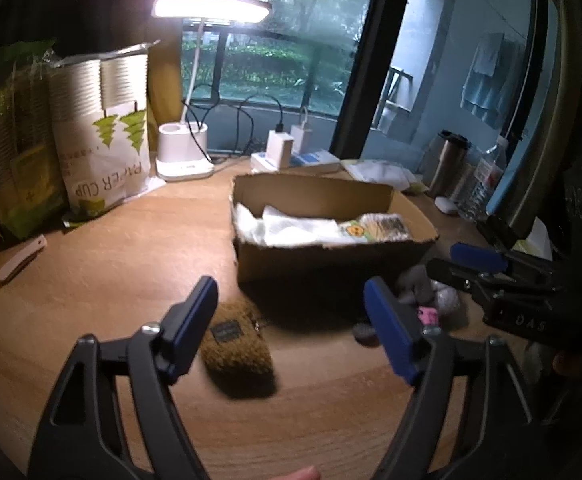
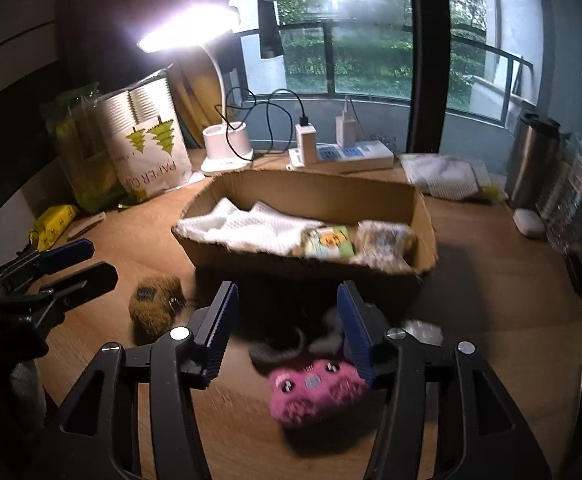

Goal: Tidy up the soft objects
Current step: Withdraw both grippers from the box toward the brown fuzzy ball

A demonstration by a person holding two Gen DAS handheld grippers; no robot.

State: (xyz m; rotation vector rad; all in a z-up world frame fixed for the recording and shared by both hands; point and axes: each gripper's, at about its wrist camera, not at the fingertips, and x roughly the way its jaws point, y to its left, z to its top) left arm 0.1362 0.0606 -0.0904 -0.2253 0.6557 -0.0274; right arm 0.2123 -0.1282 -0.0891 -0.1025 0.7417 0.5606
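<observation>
The pink plush toy [image 2: 318,392] lies on the wooden desk [image 2: 491,320] just in front of the cardboard box [image 2: 307,268], the brown plush [image 1: 237,354] to its left. The right gripper [image 2: 287,330] hangs over the pink toy and the left gripper [image 1: 291,334] over the brown one, both spread and empty. White cloth [image 2: 247,226] lies inside the box.

A fuzzy brown pouch [image 2: 153,306] and a pink plush [image 2: 317,392] lie on the desk [image 2: 131,248] before an open cardboard box [image 2: 311,196] holding white cloth [image 2: 247,226].

box [image 2: 425,216] mid-desk [image 2: 491,300] – cloth [image 2: 251,224] inside | pouch [image 2: 155,308] front-left | plush [image 2: 315,392] front – lamp [image 2: 227,144] behind
</observation>
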